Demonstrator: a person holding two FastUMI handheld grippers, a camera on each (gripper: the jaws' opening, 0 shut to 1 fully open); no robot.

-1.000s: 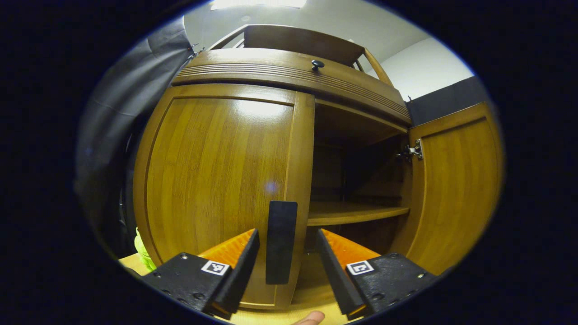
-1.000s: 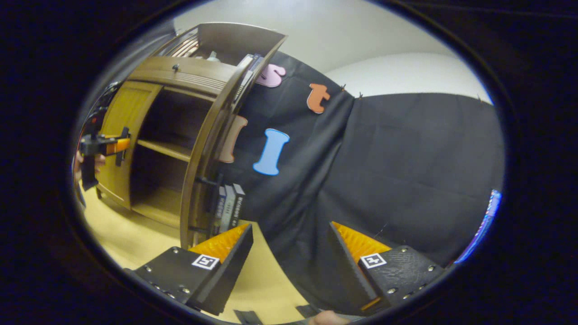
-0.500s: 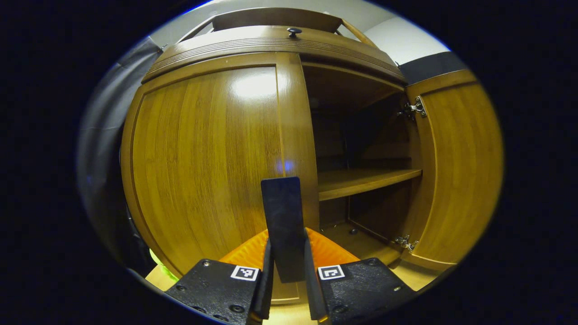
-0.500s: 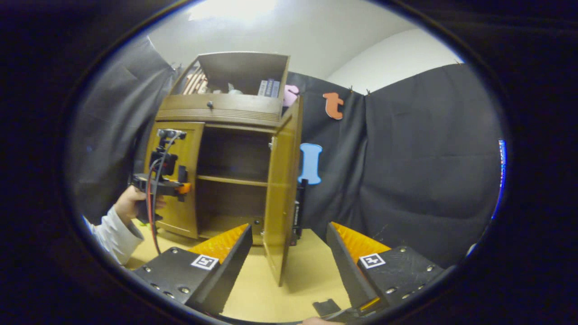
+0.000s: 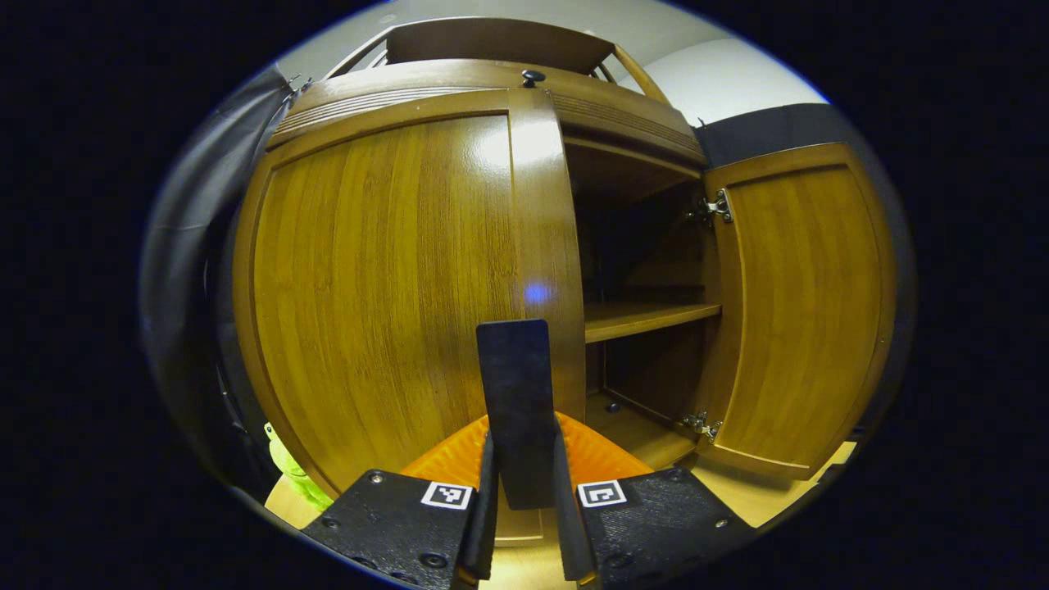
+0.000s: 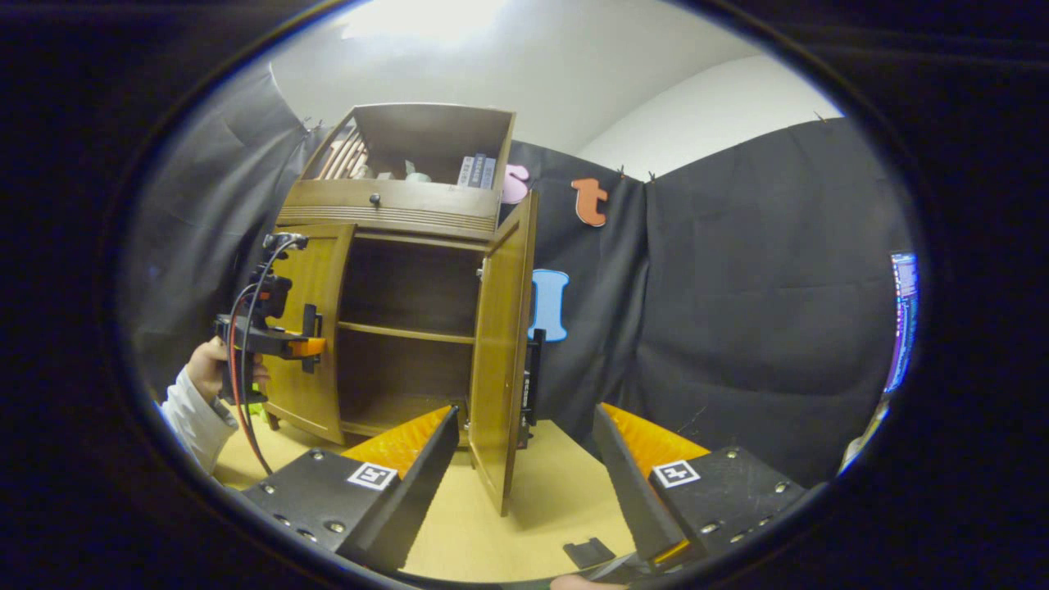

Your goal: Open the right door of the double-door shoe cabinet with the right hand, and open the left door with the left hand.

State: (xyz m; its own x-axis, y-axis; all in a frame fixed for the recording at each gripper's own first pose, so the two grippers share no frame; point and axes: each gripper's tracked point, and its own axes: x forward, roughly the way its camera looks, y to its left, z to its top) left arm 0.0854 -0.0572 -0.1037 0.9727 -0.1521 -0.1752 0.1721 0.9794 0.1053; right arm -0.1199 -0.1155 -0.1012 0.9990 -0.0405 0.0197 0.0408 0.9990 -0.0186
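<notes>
The tall brown wooden double-door shoe cabinet point(image 6: 401, 311) stands on the pale wooden counter point(image 6: 524, 533) against the black cloth wall, with a drawer band and an open top box above its two doors. Its right door point(image 6: 500, 344), a glossy brown wooden panel, hangs swung wide on its hinges, edge-on in the right gripper view, so that half of the task reads as done; the bare inner shelf point(image 5: 647, 315) and the cabinet floor lie exposed behind it. The left door point(image 5: 393, 279), a matching brown wooden panel, is only slightly off closed, its free edge standing a little forward of the cabinet front, so most of its swing appears left to do. On that edge sits a flat black rectangular handle point(image 5: 516, 393), and the left gripper point(image 5: 524, 500) has its jaws closed on the lower part of this handle, one from each side, with the handle rising upright between them. In the right gripper view that gripper sits at the door's edge, held by a hand point(image 6: 205, 365) in a pale sleeve. The right gripper point(image 6: 524, 459) is well apart from the cabinet, low over the counter, jaws spread wide and holding nothing, the opened right door standing beyond the gap between them.
</notes>
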